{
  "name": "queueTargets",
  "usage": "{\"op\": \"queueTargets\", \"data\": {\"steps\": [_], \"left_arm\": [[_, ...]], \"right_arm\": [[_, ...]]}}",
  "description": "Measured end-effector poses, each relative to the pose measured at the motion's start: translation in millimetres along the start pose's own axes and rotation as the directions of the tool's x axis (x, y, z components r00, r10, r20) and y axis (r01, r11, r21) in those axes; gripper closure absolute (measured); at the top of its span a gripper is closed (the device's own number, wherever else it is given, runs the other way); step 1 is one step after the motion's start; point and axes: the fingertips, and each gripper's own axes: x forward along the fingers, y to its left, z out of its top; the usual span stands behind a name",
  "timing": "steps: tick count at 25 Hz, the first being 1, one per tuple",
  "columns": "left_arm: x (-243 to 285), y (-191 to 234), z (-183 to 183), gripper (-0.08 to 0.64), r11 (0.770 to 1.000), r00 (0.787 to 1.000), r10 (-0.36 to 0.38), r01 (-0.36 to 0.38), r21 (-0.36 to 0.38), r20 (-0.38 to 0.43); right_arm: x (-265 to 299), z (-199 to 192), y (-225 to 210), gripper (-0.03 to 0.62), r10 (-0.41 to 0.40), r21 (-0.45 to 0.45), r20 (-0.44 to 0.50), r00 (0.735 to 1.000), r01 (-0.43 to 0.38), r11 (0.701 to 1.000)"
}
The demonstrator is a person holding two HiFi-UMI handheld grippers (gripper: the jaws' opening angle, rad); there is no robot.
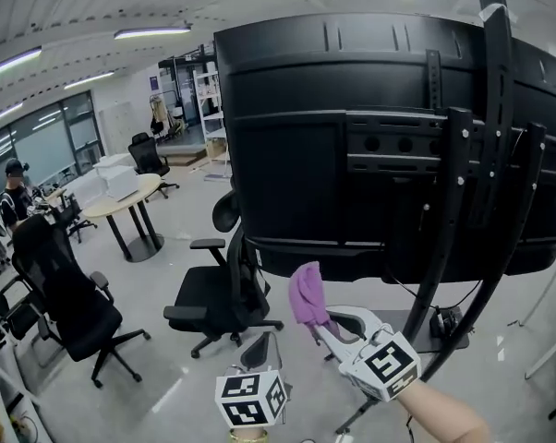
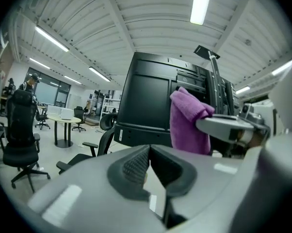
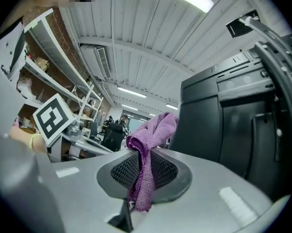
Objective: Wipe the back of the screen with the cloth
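Observation:
The large black screen (image 1: 352, 137) stands on a black stand with its back facing me; it also shows in the left gripper view (image 2: 151, 106) and the right gripper view (image 3: 219, 115). My right gripper (image 1: 320, 326) is shut on a purple cloth (image 1: 306, 293), held just below the screen's lower edge and apart from it. The cloth (image 3: 148, 144) bunches up between the right jaws' pads and hangs down. My left gripper (image 1: 259, 351) sits lower, to the left, jaws closed with nothing in them (image 2: 148, 166). The purple cloth (image 2: 187, 123) shows there too.
A black office chair (image 1: 218, 293) stands just under the screen's left corner, another (image 1: 61, 293) further left. A round table (image 1: 121, 197) with white boxes is behind. The stand's black legs (image 1: 453, 275) slope down at the right. A person stands at far left (image 1: 15, 192).

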Motion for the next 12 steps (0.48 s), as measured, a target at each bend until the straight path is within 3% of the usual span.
{"op": "queueTargets", "data": {"steps": [4,7,9,12], "left_arm": [[55,30,57,0.552,0.998,1.0,-0.012,0.01,0.068,0.022],[91,42,104,0.552,0.992,0.998,-0.039,0.032,0.123,0.056],[114,47,133,0.552,0.987,0.994,-0.066,0.053,0.153,0.082],[145,48,171,0.552,0.979,0.987,-0.116,0.095,0.178,0.114]], "right_arm": [[65,63,-65,0.546,-0.015,-0.139,0.021,1.0,0.017,0.99],[104,125,-117,0.546,-0.082,-0.264,0.046,0.996,0.091,0.96],[124,170,-147,0.546,-0.154,-0.379,0.079,0.985,0.172,0.909],[146,235,-180,0.546,-0.244,-0.522,0.153,0.958,0.288,0.803]]}}
